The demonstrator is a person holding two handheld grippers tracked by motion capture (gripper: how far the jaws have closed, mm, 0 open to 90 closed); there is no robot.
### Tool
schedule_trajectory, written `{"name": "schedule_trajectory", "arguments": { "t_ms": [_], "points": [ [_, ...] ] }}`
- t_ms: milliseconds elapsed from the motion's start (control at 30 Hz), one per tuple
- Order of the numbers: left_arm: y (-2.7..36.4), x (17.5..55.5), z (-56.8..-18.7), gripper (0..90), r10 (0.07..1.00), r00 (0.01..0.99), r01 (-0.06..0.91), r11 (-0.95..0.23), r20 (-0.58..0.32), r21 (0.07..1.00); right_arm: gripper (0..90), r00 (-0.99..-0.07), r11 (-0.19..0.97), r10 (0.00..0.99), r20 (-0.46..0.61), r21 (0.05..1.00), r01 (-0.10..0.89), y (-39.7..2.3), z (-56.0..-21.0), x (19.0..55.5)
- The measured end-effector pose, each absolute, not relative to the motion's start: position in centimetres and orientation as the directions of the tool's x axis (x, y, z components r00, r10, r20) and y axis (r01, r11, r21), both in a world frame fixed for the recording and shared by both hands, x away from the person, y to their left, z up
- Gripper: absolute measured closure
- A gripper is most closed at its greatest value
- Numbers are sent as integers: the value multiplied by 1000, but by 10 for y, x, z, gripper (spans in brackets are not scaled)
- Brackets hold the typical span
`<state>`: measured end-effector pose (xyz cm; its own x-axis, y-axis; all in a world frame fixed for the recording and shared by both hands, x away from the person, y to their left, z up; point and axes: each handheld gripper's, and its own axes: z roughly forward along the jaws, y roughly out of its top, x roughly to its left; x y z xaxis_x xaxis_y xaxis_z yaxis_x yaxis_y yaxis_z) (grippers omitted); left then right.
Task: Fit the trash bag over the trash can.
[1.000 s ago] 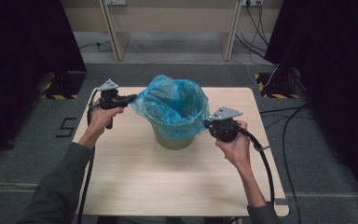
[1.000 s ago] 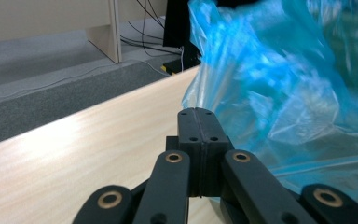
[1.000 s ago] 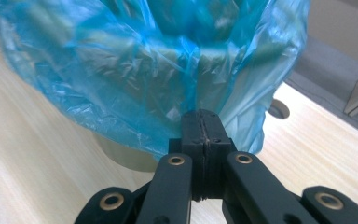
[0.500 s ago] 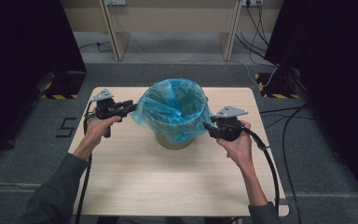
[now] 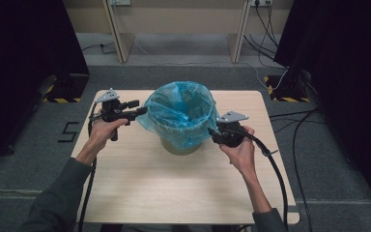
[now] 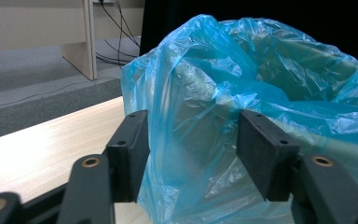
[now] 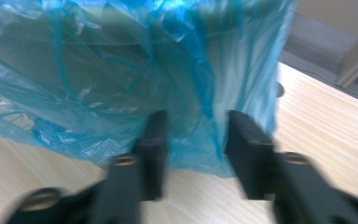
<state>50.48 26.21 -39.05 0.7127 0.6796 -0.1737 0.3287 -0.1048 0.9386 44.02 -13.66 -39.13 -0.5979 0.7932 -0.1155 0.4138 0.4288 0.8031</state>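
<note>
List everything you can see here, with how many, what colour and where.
Bin: one, grey-green, middle of the table.
Bag: one, translucent blue, lining the bin and draped over its rim.
Table: one, light wood, centre of the high view.
Floor cables: several, black, right of the table.
Left gripper: one, black, at the bag's left edge; jaws just opened wider, film between them.
Right gripper: one, black, at the bag's right side; jaws just closing, apart either side of a fold.
Hands: two, holding the grippers.
</note>
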Motion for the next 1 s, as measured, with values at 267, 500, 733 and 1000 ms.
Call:
{"name": "schedule_trajectory", "arguments": {
  "t_ms": [267,500,733,1000],
  "points": [
    [263,501,-390,410,680,713,329,-109,-171,938,900,-614,432,782,-106,802,412,-150,-399,476],
    [262,497,-385,378,673,721,312,-107,-162,944,829,-568,370,822,-51,805,463,-178,-409,512],
    [264,506,-370,344,683,693,320,-6,-230,947,530,-529,341,844,-84,846,410,-170,-371,485],
    [232,529,-363,331,691,688,363,-60,-224,930,438,-556,300,830,-49,880,369,-145,-339,465]
  ]
}}
